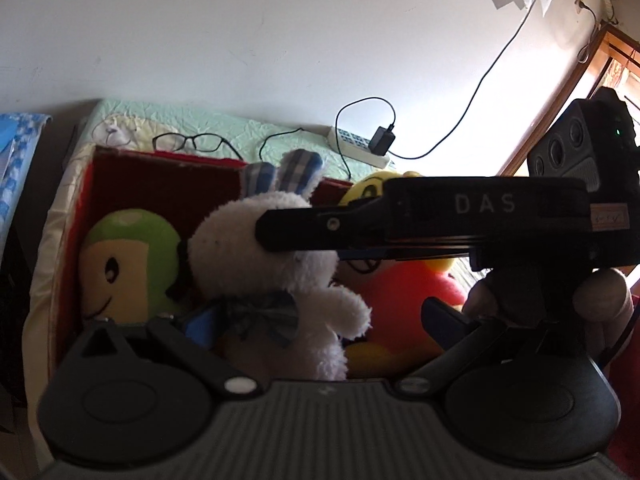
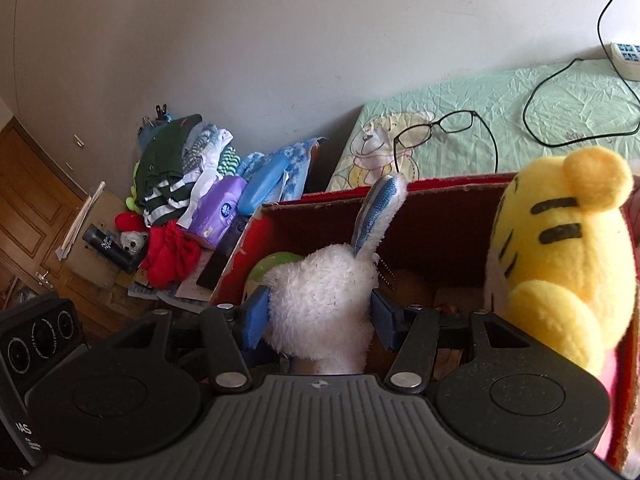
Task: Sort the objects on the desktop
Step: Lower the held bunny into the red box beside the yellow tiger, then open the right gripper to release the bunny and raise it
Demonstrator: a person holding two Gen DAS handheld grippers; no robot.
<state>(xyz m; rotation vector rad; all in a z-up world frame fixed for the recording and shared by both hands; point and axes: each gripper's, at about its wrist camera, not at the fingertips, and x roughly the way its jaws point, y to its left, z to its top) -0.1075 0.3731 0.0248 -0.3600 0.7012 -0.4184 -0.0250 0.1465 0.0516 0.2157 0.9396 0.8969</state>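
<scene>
White plush fills the gap between the right gripper's (image 2: pixel 320 314) blue fingers (image 2: pixel 256 318): they are closed on the head of a white plush rabbit (image 2: pixel 324 300), whose blue checked ear (image 2: pixel 378 208) rises just beyond them. From the left wrist view, that gripper's black body reaches in from the right across the rabbit's head, with "DAS" in pale letters along its side. The rabbit hangs over an open red box (image 2: pixel 436 216), its lower body cut off by the camera mount. The left gripper's (image 1: pixel 316 320) fingers stand apart with the rabbit's body and checked bow between them; whether they touch it is hard to tell. Left of the fingers a green plush (image 1: pixel 128 264) sits in the box; right of them a yellow striped plush (image 2: pixel 560 256) leans on the box edge. Beyond lie glasses (image 2: pixel 436 130) on the green-covered counter (image 2: pixel 520 92). A purple packet (image 2: pixel 224 210) bears a round blue logo, unreadable.
</scene>
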